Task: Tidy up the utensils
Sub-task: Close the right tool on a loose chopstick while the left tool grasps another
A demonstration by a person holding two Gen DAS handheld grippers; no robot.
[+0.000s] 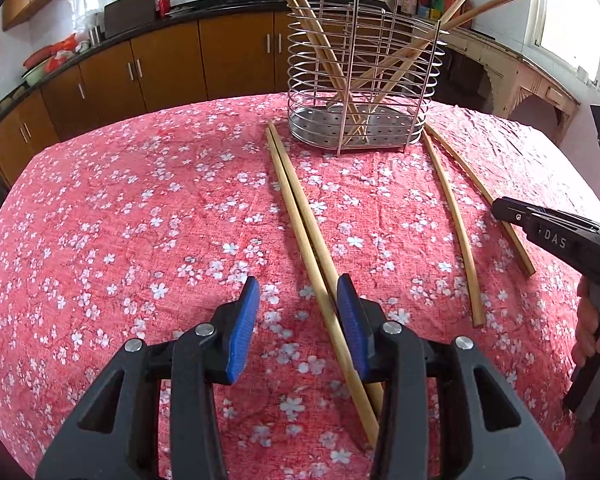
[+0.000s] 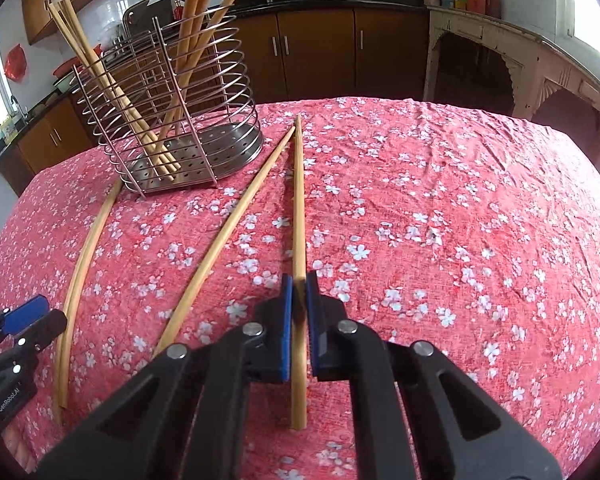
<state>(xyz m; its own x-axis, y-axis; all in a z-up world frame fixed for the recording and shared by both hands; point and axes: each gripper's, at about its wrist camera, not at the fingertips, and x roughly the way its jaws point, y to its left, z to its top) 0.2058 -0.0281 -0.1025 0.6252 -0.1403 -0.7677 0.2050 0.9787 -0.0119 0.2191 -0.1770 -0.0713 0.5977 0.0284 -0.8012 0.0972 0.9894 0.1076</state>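
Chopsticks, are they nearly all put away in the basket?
Several already stand in the wire basket. The right gripper is shut on one chopstick; its neighbour lies loose. The left gripper, open, straddles another pair. Four left.

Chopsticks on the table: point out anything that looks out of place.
Four chopsticks lie loose on the tablecloth instead of in the wire holder. The right gripper is shut on one.

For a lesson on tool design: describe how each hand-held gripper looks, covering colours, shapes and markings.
The left hand-held gripper has black angular arms with cut-out openings, silver round rivets and blue ribbed pads. The right hand-held gripper is built the same way. Seen from the side, the right one's black body carries white letters "DAS" and a small green light.
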